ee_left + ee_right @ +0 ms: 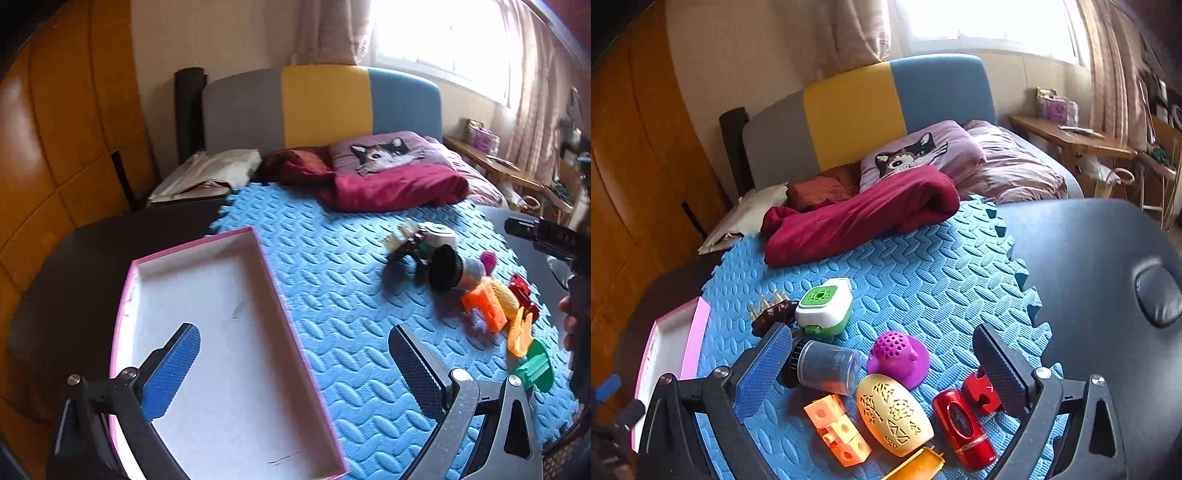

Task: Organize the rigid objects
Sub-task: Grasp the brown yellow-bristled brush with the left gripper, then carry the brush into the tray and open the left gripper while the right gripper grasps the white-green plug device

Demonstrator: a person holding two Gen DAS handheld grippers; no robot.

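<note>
An empty pink-rimmed box (207,314) with a white inside lies on the blue foam mat (332,266); my left gripper (295,354) hangs open above its right edge. A pile of small toys lies to the right. My right gripper (882,362) is open above that pile: a clear jar with a black lid (823,369), a purple dome (899,356), a yellow patterned egg (894,417), an orange block piece (836,428), a red cylinder (962,428), a red clip (980,393) and a green-and-white box (825,306). A corner of the pink-rimmed box (676,343) shows at far left.
A dark red cloth (860,218) lies at the mat's far edge, with a cat pillow (916,155) behind it. A brown comb-like piece (774,314) sits by the green-and-white box. Black table surface (1089,266) extends right of the mat. A wooden wardrobe (55,147) stands on the left.
</note>
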